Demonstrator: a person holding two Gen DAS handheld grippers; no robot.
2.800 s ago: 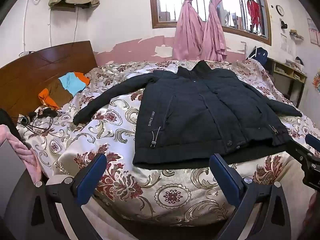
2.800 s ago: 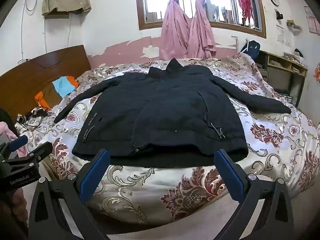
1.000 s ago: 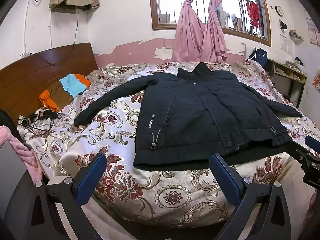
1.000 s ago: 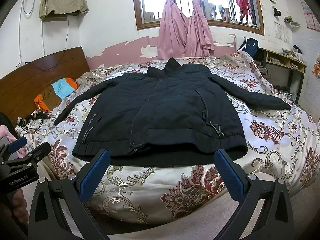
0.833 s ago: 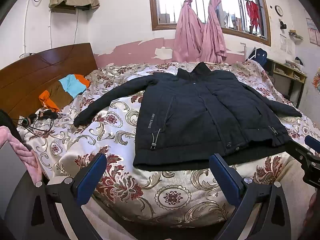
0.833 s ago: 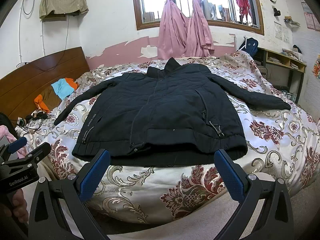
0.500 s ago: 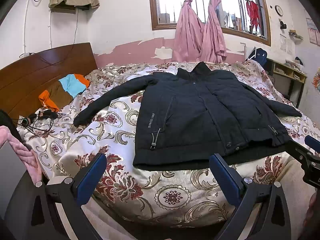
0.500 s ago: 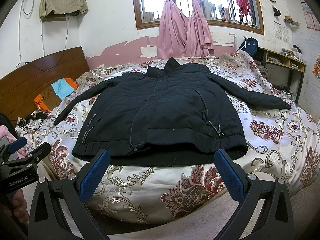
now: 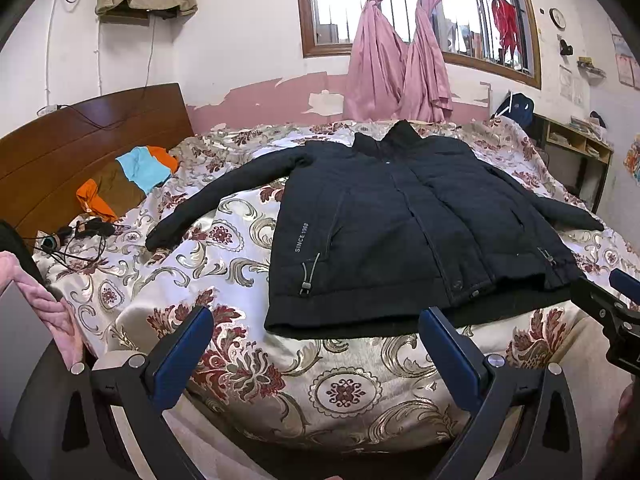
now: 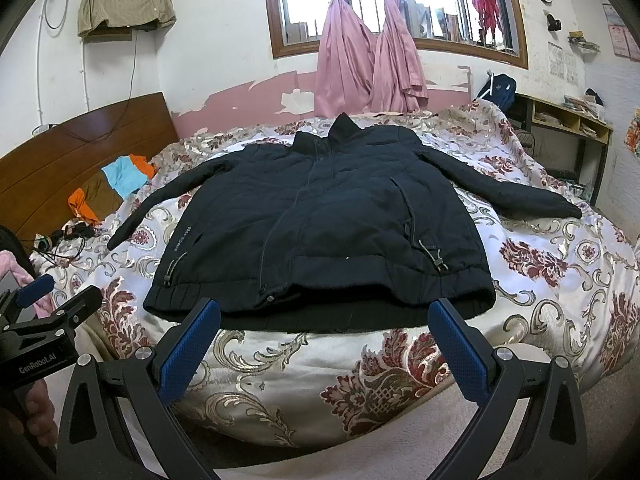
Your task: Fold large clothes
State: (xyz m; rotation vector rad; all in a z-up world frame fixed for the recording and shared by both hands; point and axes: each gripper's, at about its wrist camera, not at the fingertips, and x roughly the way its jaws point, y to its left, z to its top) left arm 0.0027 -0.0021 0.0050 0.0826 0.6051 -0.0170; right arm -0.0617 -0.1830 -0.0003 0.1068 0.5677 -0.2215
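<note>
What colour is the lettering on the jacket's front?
Pale grey on the black jacket; lettering shows best in the left wrist view.

Both wrist cameras look from the bed's (image 9: 248,364) near edge toward the window (image 10: 400,4), left one further left, right one further right; both share the spread black jacket (image 9: 400,232) and headboard (image 10: 80,148)

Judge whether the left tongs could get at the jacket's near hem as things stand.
Probably yes. The left tongs are open and empty, and only bare bedspread lies between them and the black jacket's hem; nothing blocks it.
</note>
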